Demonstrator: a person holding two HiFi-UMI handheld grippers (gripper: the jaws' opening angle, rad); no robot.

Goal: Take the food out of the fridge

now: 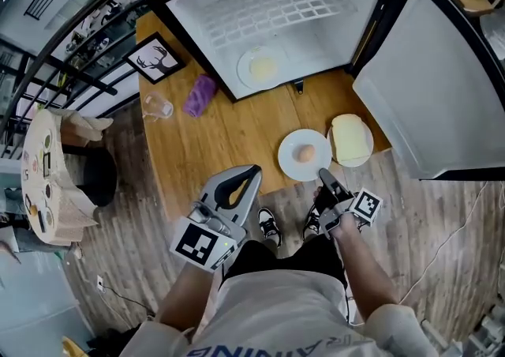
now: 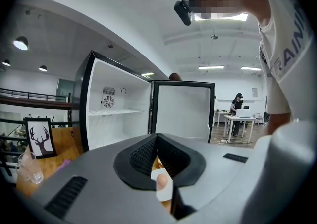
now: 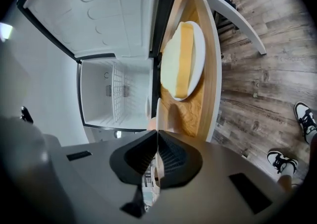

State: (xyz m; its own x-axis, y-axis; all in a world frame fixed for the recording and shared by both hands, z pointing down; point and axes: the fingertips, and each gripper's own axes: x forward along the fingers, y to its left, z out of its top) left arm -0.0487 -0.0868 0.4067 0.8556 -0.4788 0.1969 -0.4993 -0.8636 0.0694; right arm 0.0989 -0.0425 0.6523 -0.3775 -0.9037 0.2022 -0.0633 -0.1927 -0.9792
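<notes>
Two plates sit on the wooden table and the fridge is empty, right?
Not empty: the head view shows a plate of pale food inside the fridge. The egg plate and the second plate do sit on the table.

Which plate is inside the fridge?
The plate of pale yellow food on the fridge floor; the egg plate and bread plate are outside it.

Bright, even overhead light, soft shadows, strong fisheye bending and dark corners.
</notes>
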